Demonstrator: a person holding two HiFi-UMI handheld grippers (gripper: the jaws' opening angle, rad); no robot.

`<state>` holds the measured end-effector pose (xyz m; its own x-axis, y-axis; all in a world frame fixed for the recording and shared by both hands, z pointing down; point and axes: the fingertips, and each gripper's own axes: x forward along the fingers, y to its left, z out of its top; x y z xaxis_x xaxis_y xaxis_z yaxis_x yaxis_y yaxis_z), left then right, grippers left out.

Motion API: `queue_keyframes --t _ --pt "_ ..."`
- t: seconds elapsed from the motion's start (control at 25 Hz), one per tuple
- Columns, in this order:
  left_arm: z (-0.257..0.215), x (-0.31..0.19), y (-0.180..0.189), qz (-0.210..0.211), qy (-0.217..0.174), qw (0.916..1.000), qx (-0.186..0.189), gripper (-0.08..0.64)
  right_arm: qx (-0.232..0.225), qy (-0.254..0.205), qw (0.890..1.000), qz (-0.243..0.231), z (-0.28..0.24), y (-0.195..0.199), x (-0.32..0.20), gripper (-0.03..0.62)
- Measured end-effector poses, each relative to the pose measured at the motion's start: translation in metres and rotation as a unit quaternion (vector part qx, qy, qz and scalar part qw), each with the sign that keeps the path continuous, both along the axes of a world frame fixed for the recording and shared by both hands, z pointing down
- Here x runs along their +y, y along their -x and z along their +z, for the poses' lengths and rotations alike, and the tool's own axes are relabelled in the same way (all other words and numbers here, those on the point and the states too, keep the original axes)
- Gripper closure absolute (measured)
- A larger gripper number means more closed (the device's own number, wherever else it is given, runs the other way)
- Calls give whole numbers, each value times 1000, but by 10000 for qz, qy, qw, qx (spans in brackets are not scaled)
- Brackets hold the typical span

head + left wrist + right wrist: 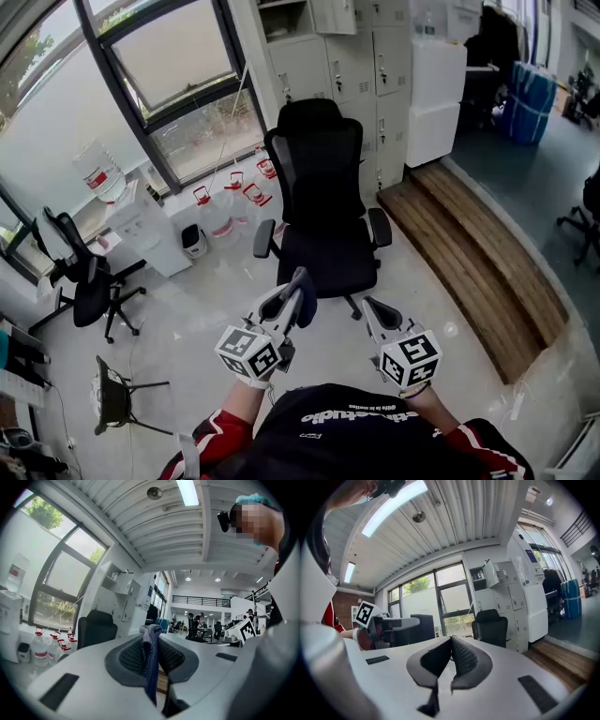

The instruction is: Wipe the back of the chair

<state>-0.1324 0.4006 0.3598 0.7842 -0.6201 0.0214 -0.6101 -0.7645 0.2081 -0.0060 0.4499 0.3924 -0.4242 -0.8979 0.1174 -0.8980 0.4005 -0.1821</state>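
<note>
Left gripper [298,287]: fingers clamped on blue cloth [151,663]. Right gripper [371,307]: fingers pressed together, nothing between. Both held near the black chair [322,202], on its seat side; backrest upright.

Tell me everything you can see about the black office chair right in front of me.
The black office chair stands upright on the pale floor, seat facing the person. It has a tall back topped by a headrest, two padded armrests, a broad cushioned seat and a base mostly hidden beneath. The covering looks like dark fabric or mesh. Nothing rests on it; the left tool and right tool are held short of it.
</note>
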Motion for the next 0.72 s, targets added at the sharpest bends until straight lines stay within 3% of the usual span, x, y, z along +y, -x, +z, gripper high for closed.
queue_keyframes --t 0.72 --pt "-11 -6 8 -176 23 9996 -204 495 -317 81 9994 -90 -4 3 -9 577"
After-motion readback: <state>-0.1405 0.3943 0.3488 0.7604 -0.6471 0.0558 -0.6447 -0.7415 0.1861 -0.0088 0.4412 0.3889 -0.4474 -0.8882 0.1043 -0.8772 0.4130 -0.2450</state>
